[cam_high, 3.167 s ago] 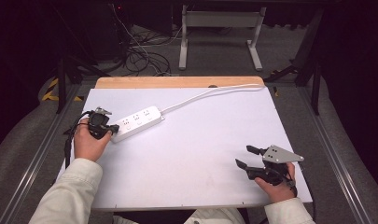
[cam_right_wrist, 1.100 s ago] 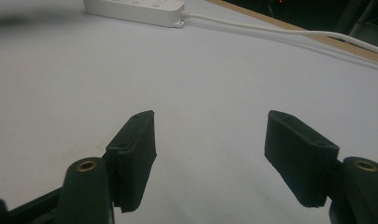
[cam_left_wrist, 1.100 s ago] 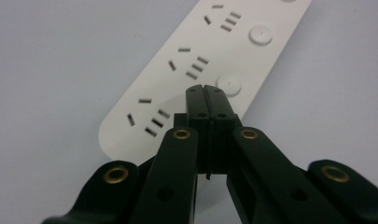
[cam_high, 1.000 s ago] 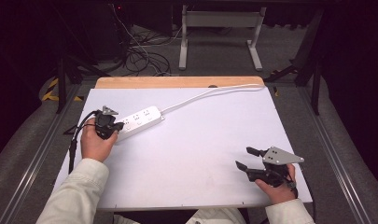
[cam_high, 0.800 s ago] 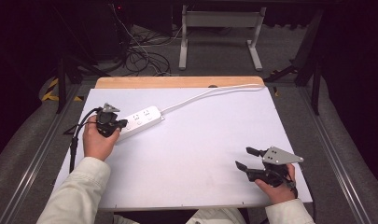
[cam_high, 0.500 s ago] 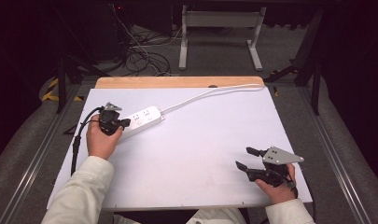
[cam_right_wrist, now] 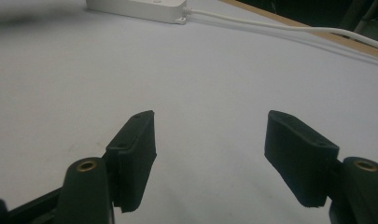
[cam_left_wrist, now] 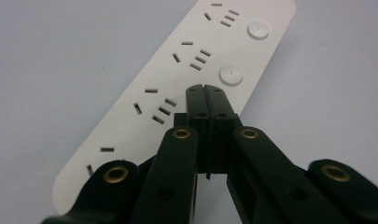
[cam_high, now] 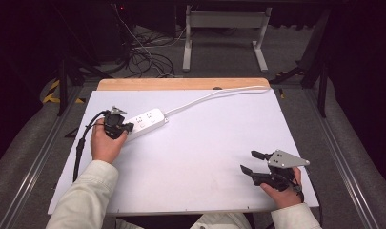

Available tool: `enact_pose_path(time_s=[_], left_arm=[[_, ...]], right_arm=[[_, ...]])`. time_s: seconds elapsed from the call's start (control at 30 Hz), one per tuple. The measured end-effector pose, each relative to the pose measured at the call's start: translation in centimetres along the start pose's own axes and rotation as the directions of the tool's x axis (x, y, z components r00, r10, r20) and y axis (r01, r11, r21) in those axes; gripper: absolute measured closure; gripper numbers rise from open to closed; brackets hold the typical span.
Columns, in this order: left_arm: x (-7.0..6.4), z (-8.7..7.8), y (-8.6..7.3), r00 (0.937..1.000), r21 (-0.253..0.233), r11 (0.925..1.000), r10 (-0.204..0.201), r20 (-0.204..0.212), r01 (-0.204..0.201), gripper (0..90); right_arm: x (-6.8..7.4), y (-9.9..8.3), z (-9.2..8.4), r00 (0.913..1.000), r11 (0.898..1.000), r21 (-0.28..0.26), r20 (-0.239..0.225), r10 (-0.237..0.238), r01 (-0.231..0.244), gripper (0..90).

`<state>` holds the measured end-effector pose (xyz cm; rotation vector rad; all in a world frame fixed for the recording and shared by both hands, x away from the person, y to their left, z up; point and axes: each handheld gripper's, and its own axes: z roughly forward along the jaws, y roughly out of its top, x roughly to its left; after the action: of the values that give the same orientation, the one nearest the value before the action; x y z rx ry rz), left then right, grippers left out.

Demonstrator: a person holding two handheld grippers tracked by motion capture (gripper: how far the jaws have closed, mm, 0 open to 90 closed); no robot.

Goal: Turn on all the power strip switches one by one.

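Observation:
A white power strip (cam_high: 150, 120) lies at the table's left rear, and its white cable (cam_high: 214, 95) runs off to the back right. My left gripper (cam_high: 127, 127) is shut with nothing held, its tips at the strip's left end. In the left gripper view the shut tips (cam_left_wrist: 206, 91) hang over the power strip (cam_left_wrist: 177, 70), just below a round button (cam_left_wrist: 231, 74); whether they touch it I cannot tell. My right gripper (cam_high: 251, 162) rests open near the front right edge. Its own view shows the gripper (cam_right_wrist: 210, 140) over bare table, with the power strip (cam_right_wrist: 140, 9) far off.
The white tabletop (cam_high: 205, 157) has a wooden strip (cam_high: 181, 84) along its back edge. Beyond it stand a metal stand (cam_high: 224, 28) and tangled cables (cam_high: 143, 52) on the floor. A black cable (cam_high: 81, 143) trails from my left gripper.
My left hand has slid right toward the power strip, bringing the shut jaws onto its left end. The right hand and the strip have stayed put.

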<state>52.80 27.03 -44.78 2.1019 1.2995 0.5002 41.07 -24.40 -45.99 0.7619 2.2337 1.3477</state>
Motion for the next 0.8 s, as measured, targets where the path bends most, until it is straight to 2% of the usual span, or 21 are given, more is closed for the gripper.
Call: enact_pose_path(time_s=[0.03, 0.3, 0.4, 0.43, 0.73, 0.8], left_arm=[[0.04, 0.06, -0.03, 0.9999, 0.001, 1.0000, 0.001, -0.011, -0.001, 90.0], [0.08, 0.21, -0.09, 1.0000, 0.006, 1.0000, 0.002, -0.006, -0.002, 90.0], [0.17, 0.25, -0.16, 1.0000, 0.000, 1.0000, -0.008, -0.001, 0.008, 90.0], [0.30, 0.26, -0.16, 0.9996, 0.001, 0.9997, -0.025, 0.010, 0.025, 90.0], [0.42, 0.34, -0.12, 0.9996, 0.006, 0.9996, -0.028, 0.010, 0.028, 90.0], [0.51, 0.31, -0.13, 0.9991, 0.011, 0.9993, -0.037, 0.020, 0.037, 90.0]], right_arm=[[0.00, 0.00, 0.01, 1.0000, 1.000, 0.001, 0.000, 0.000, 0.000, 34.3], [0.07, 0.00, 0.08, 1.0000, 1.000, 0.003, -0.001, 0.001, -0.001, 34.3], [0.06, 0.00, 0.05, 1.0000, 1.000, 0.002, -0.001, 0.000, 0.000, 34.3], [0.05, -0.01, 0.05, 1.0000, 1.000, 0.002, -0.001, 0.001, 0.000, 34.3], [0.08, -0.01, 0.07, 1.0000, 1.000, 0.004, -0.003, 0.001, -0.001, 34.3], [0.10, 0.00, 0.05, 1.0000, 1.000, 0.003, -0.003, -0.001, 0.001, 34.3]])
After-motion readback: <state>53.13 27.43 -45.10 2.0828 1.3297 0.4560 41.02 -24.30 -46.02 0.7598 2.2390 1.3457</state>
